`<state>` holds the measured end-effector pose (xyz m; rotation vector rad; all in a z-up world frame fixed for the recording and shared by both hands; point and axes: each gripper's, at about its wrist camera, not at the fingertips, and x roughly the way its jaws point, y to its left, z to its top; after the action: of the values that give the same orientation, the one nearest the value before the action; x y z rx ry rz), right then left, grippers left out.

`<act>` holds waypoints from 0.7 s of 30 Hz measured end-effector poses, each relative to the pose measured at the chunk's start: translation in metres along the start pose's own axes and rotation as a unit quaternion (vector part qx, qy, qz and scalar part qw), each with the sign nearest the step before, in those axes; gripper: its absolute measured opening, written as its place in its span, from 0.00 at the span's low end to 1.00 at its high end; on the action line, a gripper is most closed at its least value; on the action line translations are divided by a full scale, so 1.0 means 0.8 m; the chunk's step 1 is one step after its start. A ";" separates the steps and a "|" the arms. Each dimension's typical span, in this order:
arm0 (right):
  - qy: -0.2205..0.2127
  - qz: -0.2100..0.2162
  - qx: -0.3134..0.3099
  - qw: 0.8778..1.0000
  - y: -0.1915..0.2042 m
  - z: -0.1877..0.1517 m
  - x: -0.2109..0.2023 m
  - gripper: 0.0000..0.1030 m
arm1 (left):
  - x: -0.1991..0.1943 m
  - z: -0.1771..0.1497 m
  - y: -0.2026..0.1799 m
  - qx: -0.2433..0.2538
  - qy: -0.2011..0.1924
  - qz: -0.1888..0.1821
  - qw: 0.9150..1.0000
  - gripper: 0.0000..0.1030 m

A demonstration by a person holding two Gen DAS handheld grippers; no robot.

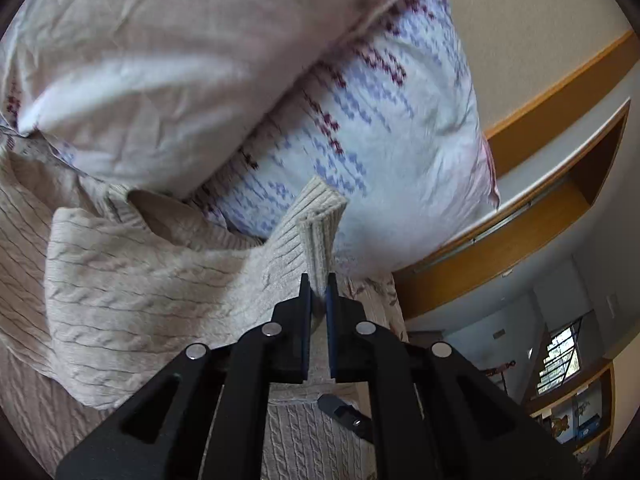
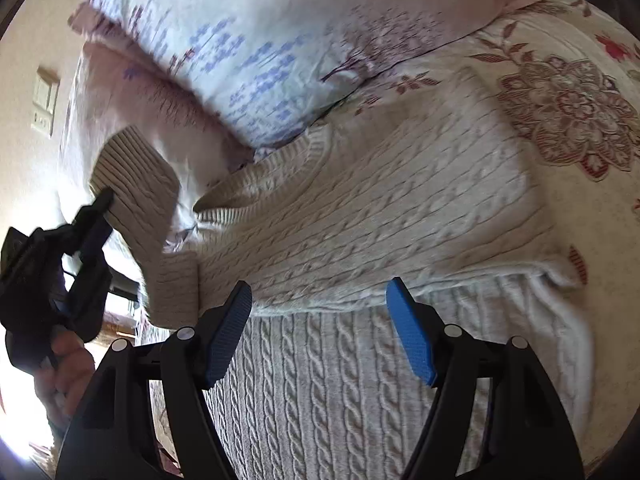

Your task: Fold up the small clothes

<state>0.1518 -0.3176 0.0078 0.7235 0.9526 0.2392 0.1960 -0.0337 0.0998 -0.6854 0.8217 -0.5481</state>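
1. My left gripper (image 1: 319, 286) has its jaws closed tight on the ribbed cuff (image 1: 320, 236) of a beige cable-knit sweater (image 1: 132, 280). The knit is pinched between the two pads, and the cuff stands up above the fingertips.
2. The sleeve (image 1: 224, 276) runs from that cuff down and left to the body of the sweater, lifted clear of the bed surface.
3. In the right wrist view, my left gripper (image 2: 105, 197) appears at the left edge, gripping the cuff (image 2: 132, 168) with the sleeve hanging beneath it. A hand (image 2: 68, 368) holds the tool from below.
4. My right gripper (image 2: 318, 308) has its jaws standing wide. Nothing lies between the blue pads (image 2: 412, 336); they hover just above the sweater (image 2: 360, 216) and do not press on it.
5. The sweater lies spread on a floral bedspread (image 2: 568, 112). Its neckline (image 2: 256, 188) points toward the pillows. A folded layer crosses the garment just ahead of my right fingertips.
6. Two pillows sit at the head of the bed: one white with a blue and maroon print (image 1: 380, 128), one pale pink (image 1: 160, 60) resting partly on top of it. The sweater collar lies just beside them.
7. Behind the pillows, a beige wall (image 1: 540, 12) with wooden trim (image 1: 560, 92) is visible. Both views are blurred.
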 end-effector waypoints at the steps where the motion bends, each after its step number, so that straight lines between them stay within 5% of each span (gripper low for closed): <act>1: -0.006 0.001 0.010 1.000 -0.008 0.004 -0.006 0.69 | 0.017 -0.009 -0.007 0.009 0.011 0.006 1.000 0.06; 7: -0.018 0.021 0.063 0.998 -0.051 0.027 -0.028 0.69 | 0.096 -0.071 -0.022 0.064 0.089 0.046 0.993 0.08; 8: -0.016 0.026 0.066 0.997 -0.054 0.030 -0.028 0.69 | 0.105 -0.080 -0.022 0.069 0.108 0.049 0.991 0.11; 10: -0.012 0.034 0.063 0.997 -0.055 0.040 -0.029 0.69 | 0.112 -0.095 -0.020 0.077 0.134 0.049 0.987 0.33; 13: 0.008 0.025 0.046 0.999 -0.044 0.051 -0.015 0.61 | 0.089 -0.106 -0.019 0.099 0.121 0.064 0.986 0.61; 16: 0.029 -0.001 0.036 0.999 -0.038 0.058 0.004 0.48 | 0.053 -0.104 -0.008 0.124 0.103 0.090 0.983 0.65; 21: 0.053 -0.023 0.004 0.998 -0.025 0.064 0.032 0.43 | -0.025 -0.094 0.032 0.143 0.062 0.166 0.974 0.73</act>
<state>0.2052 -0.3433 -0.0031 0.7012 1.0708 0.2353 0.1286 -0.0286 0.0534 -0.2426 0.9309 -0.3956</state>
